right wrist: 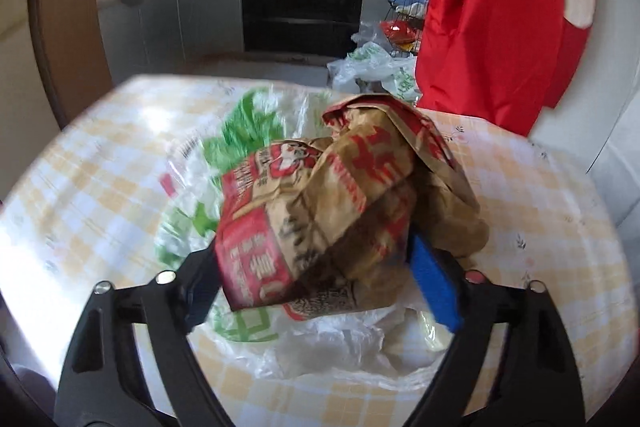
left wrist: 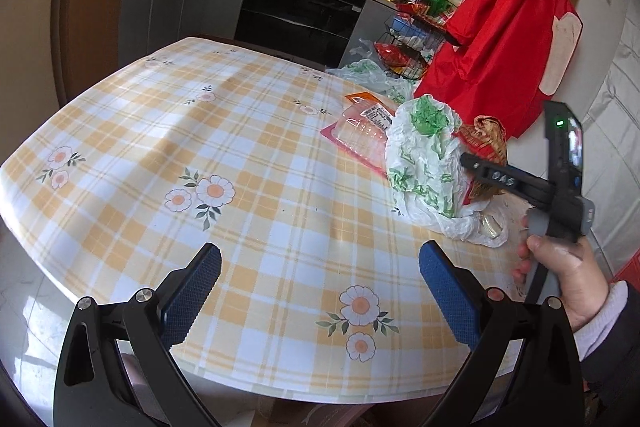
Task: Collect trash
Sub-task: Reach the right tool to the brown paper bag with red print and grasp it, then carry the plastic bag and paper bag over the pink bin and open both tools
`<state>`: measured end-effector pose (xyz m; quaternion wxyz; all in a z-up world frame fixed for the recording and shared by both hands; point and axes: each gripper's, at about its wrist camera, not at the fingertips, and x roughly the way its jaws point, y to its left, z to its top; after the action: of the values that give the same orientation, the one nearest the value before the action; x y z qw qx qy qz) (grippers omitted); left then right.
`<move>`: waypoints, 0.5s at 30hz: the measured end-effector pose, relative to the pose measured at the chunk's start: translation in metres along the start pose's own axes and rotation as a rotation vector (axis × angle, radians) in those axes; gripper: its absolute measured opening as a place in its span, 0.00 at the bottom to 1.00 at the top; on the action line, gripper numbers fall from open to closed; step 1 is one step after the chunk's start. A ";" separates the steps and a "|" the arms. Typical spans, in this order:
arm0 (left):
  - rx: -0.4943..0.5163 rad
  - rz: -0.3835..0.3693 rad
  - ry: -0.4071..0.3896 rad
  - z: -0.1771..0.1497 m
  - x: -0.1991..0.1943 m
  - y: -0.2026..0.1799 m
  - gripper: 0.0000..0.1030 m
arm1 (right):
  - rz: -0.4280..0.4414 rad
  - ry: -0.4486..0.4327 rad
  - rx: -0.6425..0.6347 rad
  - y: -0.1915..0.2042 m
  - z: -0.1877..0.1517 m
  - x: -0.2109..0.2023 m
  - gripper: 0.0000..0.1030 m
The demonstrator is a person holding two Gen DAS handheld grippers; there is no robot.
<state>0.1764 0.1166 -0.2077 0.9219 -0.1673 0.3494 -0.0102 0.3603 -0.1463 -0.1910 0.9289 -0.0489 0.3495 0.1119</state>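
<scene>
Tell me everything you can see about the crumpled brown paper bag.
The paper bag is brown paper printed with red blocks and lettering, heavily crumpled and folded over. It sits between the blue pads of the right gripper, above a white and green plastic bag on the checked tablecloth. Whether the pads press it is unclear.

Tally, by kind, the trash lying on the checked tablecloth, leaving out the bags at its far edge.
Crumpled paper bag: 1
White plastic bag with green print: 1
Clear plastic tray: 1
Total: 3
</scene>
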 end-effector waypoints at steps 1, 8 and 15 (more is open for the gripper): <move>0.010 -0.006 0.000 0.001 0.003 -0.002 0.94 | 0.028 -0.030 0.019 -0.005 0.001 -0.010 0.79; 0.108 -0.097 0.009 0.012 0.028 -0.043 0.94 | 0.092 -0.166 0.072 -0.035 0.006 -0.069 0.79; 0.145 -0.231 0.025 0.034 0.079 -0.090 0.94 | 0.083 -0.202 0.101 -0.071 -0.024 -0.112 0.79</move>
<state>0.2671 0.0309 -0.2059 0.9198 -0.1392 0.3376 -0.1434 0.2804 -0.2389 -0.1337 0.9553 0.0240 0.2610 0.1370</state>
